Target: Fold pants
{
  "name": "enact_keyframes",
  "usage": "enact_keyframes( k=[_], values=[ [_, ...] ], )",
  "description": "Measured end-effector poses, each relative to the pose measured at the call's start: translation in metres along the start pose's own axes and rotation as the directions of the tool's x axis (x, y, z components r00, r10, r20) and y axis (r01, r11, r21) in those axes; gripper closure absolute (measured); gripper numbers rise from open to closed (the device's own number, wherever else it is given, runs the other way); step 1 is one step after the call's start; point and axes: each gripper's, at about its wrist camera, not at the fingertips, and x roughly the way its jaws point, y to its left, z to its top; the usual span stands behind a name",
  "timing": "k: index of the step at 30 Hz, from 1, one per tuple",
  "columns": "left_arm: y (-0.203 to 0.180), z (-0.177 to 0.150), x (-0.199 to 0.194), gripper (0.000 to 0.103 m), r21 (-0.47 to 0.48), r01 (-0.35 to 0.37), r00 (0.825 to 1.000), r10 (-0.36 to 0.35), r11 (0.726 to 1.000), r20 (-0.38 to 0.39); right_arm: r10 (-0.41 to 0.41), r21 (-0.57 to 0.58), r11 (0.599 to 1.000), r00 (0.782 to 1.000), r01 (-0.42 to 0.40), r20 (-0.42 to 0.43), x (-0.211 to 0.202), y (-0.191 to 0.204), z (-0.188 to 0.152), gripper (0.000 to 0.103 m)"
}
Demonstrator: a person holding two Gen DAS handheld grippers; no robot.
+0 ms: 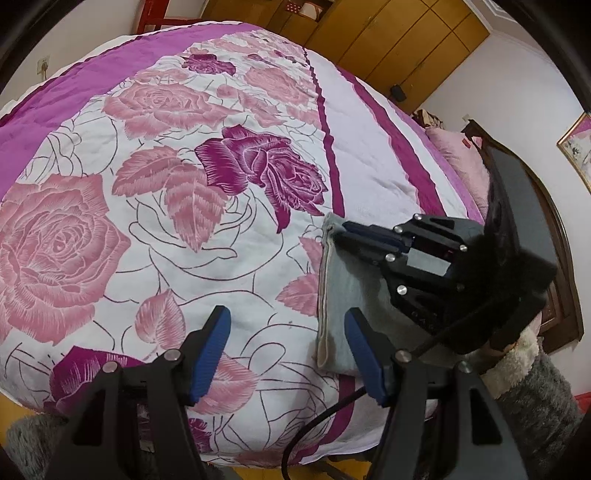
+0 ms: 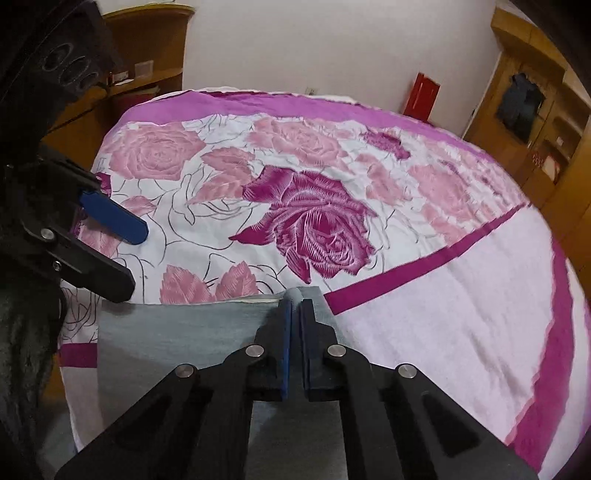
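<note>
Grey-blue pants (image 1: 343, 291) lie folded into a small rectangle near the bed's near right edge. They also show in the right wrist view (image 2: 177, 332). My right gripper (image 2: 295, 306) is shut on the pants' far edge, pinching a fold of the cloth; in the left wrist view it (image 1: 341, 230) reaches in from the right. My left gripper (image 1: 288, 325) is open and empty, its right finger over the pants' near left corner, its left finger over the bedspread. In the right wrist view it (image 2: 129, 254) hovers at the left, apart from the pants.
The bed (image 1: 177, 155) carries a white quilt with pink and purple roses. A pink pillow (image 1: 458, 162) and a dark wooden headboard (image 1: 554, 229) stand at the right. Wooden wardrobes (image 1: 388, 33) line the far wall. A cable (image 1: 314, 424) hangs below the left gripper.
</note>
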Motion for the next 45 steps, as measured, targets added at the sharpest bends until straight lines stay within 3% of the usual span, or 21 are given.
enact_keyframes(
  k=[4,7,10,12,14,16,18,23,25,30,32,38,45],
  values=[
    [0.0,0.0,0.0,0.036,0.004,0.0,1.0,0.0,1.0,0.002,-0.109,-0.071,0.991,0.992,0.114,0.063,-0.014,0.012,0.006,0.101],
    [0.001,0.0,0.0,0.036,0.0,0.004,1.0,-0.004,1.0,0.004,-0.246,-0.129,0.956,0.96,0.262,0.132,-0.016,0.021,0.006,0.1],
    [0.001,0.0,-0.001,0.036,0.004,0.001,1.0,-0.001,1.0,0.004,-0.126,-0.116,0.985,0.992,0.129,0.034,0.005,0.02,0.003,0.091],
    [0.001,0.0,-0.001,0.036,0.004,0.001,1.0,-0.001,1.0,0.004,-0.142,-0.117,0.982,0.989,0.146,0.042,0.005,0.021,0.003,0.086],
    [0.002,0.0,-0.001,0.036,-0.002,0.004,1.0,-0.004,1.0,0.005,-0.179,-0.115,0.976,0.983,0.183,0.05,-0.003,0.022,0.004,0.074],
    [0.003,0.0,-0.003,0.036,-0.012,0.011,1.0,-0.011,1.0,0.011,-0.152,-0.057,0.986,0.986,0.156,0.068,-0.021,0.023,0.003,0.072],
    [0.006,0.0,-0.005,0.035,-0.026,0.022,1.0,-0.022,0.999,0.016,-0.041,-0.004,0.999,0.996,0.041,0.074,-0.04,0.03,-0.003,0.072],
    [0.007,0.0,-0.007,0.036,-0.038,0.03,0.999,-0.03,0.999,0.022,-0.009,-0.081,0.997,0.999,0.013,0.049,-0.053,0.075,-0.019,0.072],
    [0.007,-0.001,-0.008,0.036,-0.036,0.024,0.999,-0.023,0.999,0.024,-0.01,-0.121,0.993,0.999,0.016,0.045,-0.05,0.09,-0.021,0.086],
    [0.012,-0.003,-0.012,0.036,-0.058,0.024,0.999,-0.023,0.998,0.03,-0.042,-0.157,0.986,0.998,0.048,0.043,-0.041,0.102,-0.02,0.09],
    [0.016,-0.003,-0.014,0.036,-0.073,0.032,0.999,-0.03,0.997,0.033,0.0,-0.113,0.994,0.999,0.006,0.054,-0.043,0.097,-0.018,0.102],
    [0.016,-0.003,-0.013,0.036,-0.075,0.029,0.999,-0.027,0.997,0.032,0.04,-0.053,0.998,0.996,-0.036,0.074,-0.05,0.094,-0.016,0.103],
    [0.014,-0.002,-0.011,0.036,-0.068,0.024,0.999,-0.022,0.997,0.03,0.064,-0.106,0.993,0.997,-0.058,0.054,-0.047,0.108,-0.02,0.102]
  ],
)
